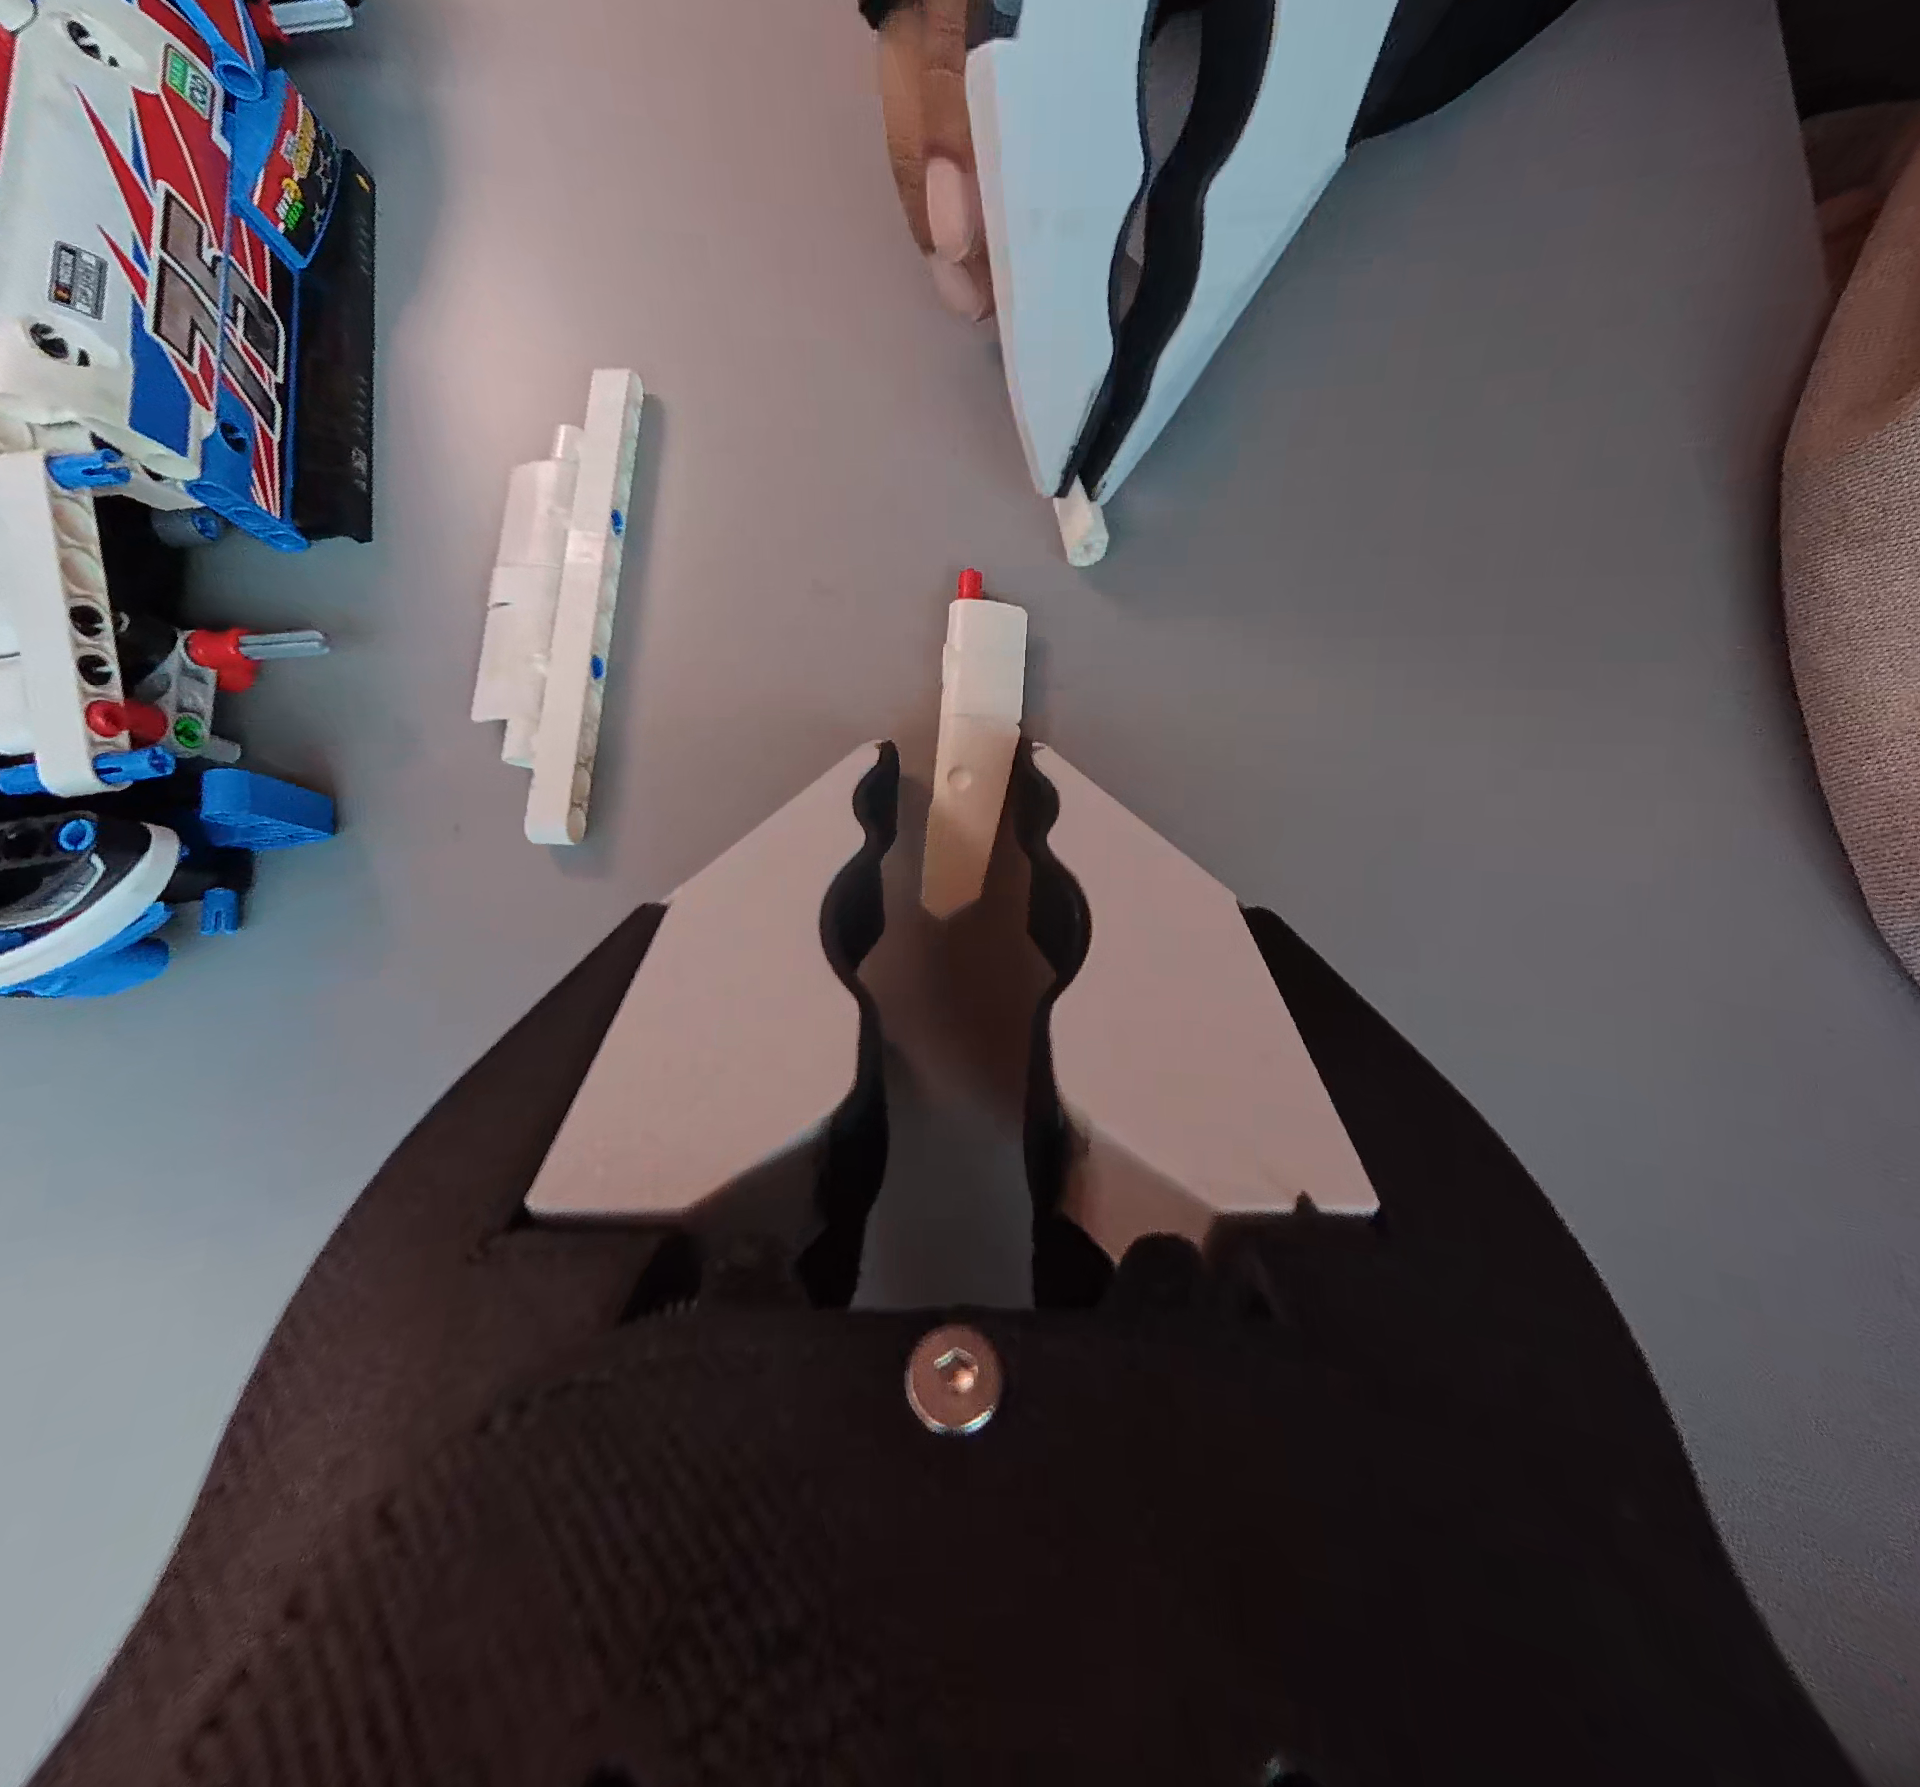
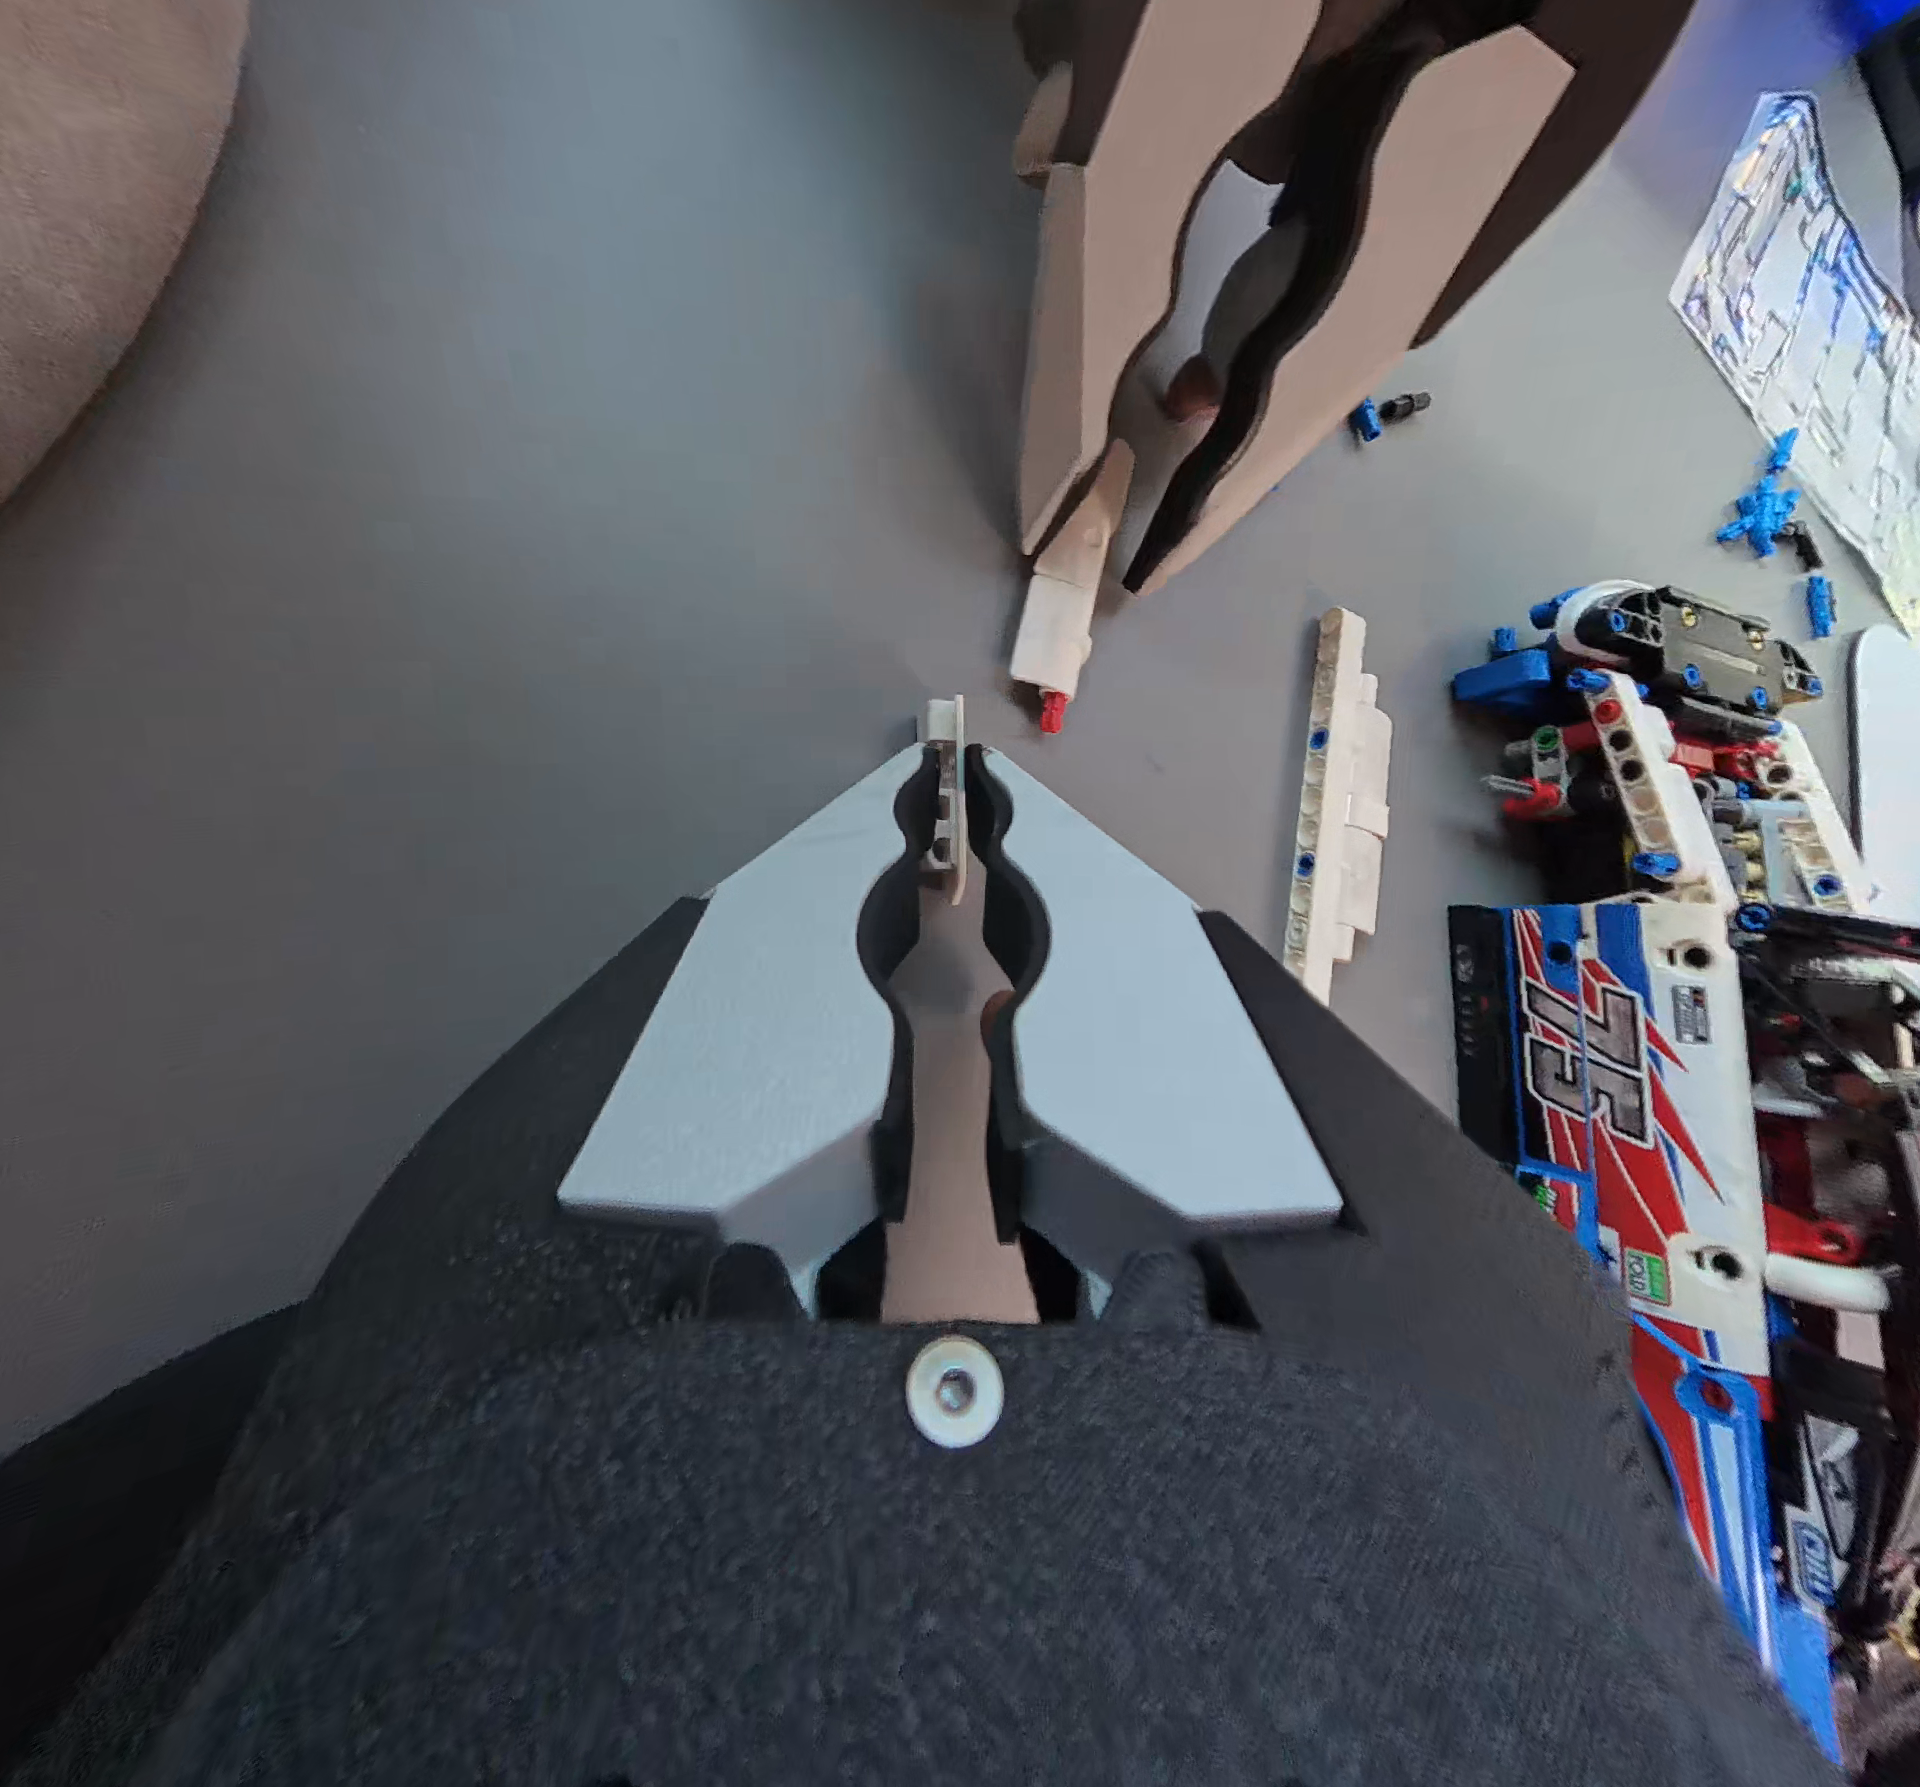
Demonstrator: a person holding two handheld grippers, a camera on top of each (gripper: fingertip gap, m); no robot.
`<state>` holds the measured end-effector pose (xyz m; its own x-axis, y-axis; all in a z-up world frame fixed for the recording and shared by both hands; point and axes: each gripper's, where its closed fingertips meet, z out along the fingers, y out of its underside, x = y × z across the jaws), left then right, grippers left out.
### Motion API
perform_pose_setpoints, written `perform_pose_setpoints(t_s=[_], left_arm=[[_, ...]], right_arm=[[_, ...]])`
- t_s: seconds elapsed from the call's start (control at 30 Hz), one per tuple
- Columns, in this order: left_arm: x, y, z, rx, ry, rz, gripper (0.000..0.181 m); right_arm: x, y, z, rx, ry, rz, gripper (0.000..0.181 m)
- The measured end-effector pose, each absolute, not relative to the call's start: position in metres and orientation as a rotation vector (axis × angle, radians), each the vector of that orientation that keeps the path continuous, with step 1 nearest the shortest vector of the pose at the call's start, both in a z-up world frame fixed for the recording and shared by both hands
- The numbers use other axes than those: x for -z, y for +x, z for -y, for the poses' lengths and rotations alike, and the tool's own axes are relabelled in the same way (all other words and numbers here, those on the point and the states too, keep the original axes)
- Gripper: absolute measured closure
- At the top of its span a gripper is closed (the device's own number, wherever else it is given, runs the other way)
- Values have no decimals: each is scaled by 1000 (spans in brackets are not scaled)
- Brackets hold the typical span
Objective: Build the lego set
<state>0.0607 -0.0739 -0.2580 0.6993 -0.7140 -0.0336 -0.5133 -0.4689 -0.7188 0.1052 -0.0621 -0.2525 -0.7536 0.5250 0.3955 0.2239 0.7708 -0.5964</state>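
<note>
My left gripper (image 1: pixel 958 758) is shut on a white Lego piece (image 1: pixel 975 698) with a red pin (image 1: pixel 969 582) at its far end, just above the grey table (image 1: pixel 1455 698). My right gripper (image 2: pixel 948 750) is shut on a small thin white piece (image 2: pixel 945 787). In the left wrist view the right gripper (image 1: pixel 1081 488) comes in from the top, and its small white piece (image 1: pixel 1081 527) sits a short gap from the red pin. In the right wrist view the left gripper (image 2: pixel 1086 563) holds its white piece (image 2: pixel 1051 631), red pin (image 2: pixel 1051 711) pointing at my right tips.
A white beam assembly (image 1: pixel 561 615) (image 2: pixel 1335 802) lies on the table beside the part-built red, white and blue Lego car (image 1: pixel 156 335) (image 2: pixel 1662 1062). Loose blue pins (image 2: pixel 1756 516) and a shiny sheet (image 2: pixel 1797 335) lie beyond the car. A beige cushion (image 1: pixel 1860 542) (image 2: pixel 94 127) borders the table. Tip to tip, the grippers are about 6 centimetres apart.
</note>
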Motion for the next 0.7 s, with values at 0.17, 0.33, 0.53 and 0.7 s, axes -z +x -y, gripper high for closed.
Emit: perform_pose_setpoints(t_s=[0.17, 0.33, 0.53, 0.7], left_arm=[[258, 61, 74, 353, -2168, -937, 161], [246, 67, 73, 388, -2111, -915, 158], [236, 91, 71, 458, -2030, -915, 156], [242, 102, 62, 276, -1992, -987, 159]], right_arm=[[251, 112, 68, -749, -543, 2430, 175], [248, 110, 61, -735, -574, 2414, 181], [249, 104, 60, -696, -577, 2384, 181], [232, 94, 59, -673, -569, 2233, 181]])
